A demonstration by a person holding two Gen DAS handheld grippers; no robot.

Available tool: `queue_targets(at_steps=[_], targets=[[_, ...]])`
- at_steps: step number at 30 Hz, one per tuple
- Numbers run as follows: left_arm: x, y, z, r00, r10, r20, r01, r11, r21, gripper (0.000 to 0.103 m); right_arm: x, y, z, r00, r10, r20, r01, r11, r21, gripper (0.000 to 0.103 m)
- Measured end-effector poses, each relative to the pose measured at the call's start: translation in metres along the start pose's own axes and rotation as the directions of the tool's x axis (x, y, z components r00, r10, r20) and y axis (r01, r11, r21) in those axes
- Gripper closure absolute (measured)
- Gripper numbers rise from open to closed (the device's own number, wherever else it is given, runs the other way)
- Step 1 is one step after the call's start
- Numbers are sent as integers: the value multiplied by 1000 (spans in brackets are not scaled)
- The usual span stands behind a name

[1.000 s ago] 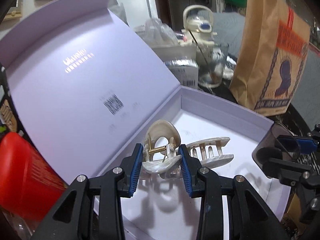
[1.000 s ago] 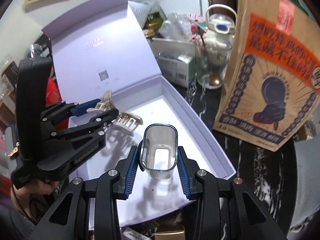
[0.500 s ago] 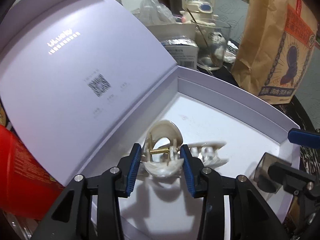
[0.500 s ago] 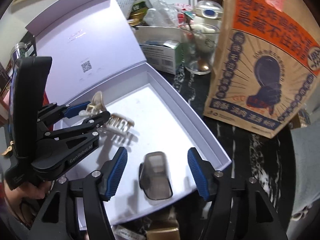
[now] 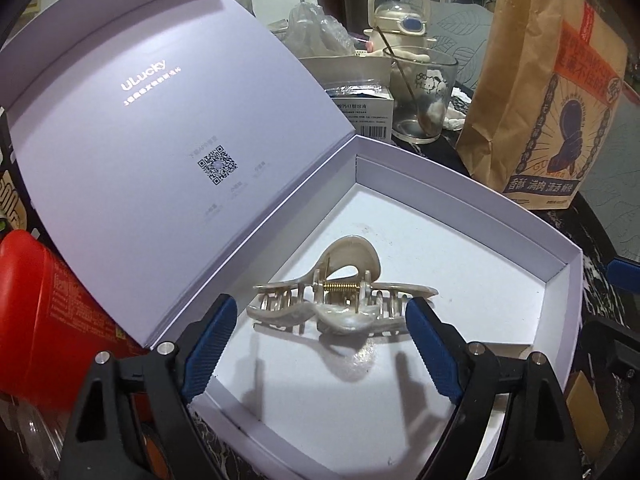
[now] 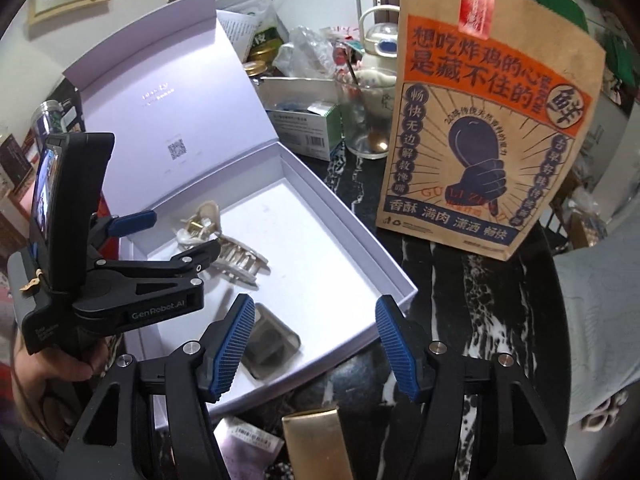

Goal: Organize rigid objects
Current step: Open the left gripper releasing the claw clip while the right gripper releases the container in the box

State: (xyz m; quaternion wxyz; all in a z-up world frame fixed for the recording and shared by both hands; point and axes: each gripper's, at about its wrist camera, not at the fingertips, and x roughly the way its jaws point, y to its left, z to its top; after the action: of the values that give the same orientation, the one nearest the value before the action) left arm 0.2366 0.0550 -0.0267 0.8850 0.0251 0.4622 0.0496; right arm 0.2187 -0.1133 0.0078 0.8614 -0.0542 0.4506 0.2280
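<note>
A pearly cream hair clip lies on the floor of the open lilac box. My left gripper straddles the clip; its jaws are opening and the blue pads stand clear of both ends. The right wrist view shows the same clip under the left gripper, which a hand holds. A small smoky clear container rests on its side in the box's near corner. My right gripper hovers open above that corner, its left pad beside the container and not touching it.
The box's lid stands raised at the left. Behind the box are a printed paper bag, a glass with a spoon, a small carton and a teapot. A red canister sits left. A gold card lies on the dark marble table.
My left jaws went from shut on the hair clip to wide apart, and the clip now lies flat in the box. My right gripper dropped the smoky container into the box and drew back slightly.
</note>
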Motion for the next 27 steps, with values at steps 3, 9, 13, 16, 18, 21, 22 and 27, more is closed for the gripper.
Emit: queue_targets(at_steps=[3, 9, 13, 16, 18, 21, 22, 27], targets=[[-14, -1, -1, 1000, -5, 23, 5, 1000, 3, 16, -6, 3, -2, 1000, -4, 13, 4, 1000, -9, 40], [-42, -4, -1, 997, -31, 68, 31, 1000, 3, 16, -27, 4, -8, 999, -11, 48, 12, 1000, -6, 40], [-66, -8, -3, 994, -28, 109, 27, 999, 18, 16, -45, 5, -13, 996, -50, 75, 51, 999, -12, 40], [-80, -10, -6, 992, -29, 126, 27, 999, 25, 16, -58, 6, -16, 993, -68, 95, 70, 997, -17, 40], [-87, -11, -8, 990, -35, 134, 30, 999, 38, 16, -68, 7, -19, 992, -64, 110, 66, 998, -17, 40], [-98, -14, -11, 987, -39, 154, 33, 999, 42, 16, -83, 11, -22, 988, -61, 142, 65, 998, -23, 40], [-104, -16, -13, 986, -40, 164, 33, 998, 44, 16, -89, 12, -24, 986, -64, 154, 69, 997, -27, 40], [-130, -20, -18, 976, -93, 198, 83, 995, 59, 16, -111, 16, -32, 978, -65, 197, 72, 997, -28, 33]])
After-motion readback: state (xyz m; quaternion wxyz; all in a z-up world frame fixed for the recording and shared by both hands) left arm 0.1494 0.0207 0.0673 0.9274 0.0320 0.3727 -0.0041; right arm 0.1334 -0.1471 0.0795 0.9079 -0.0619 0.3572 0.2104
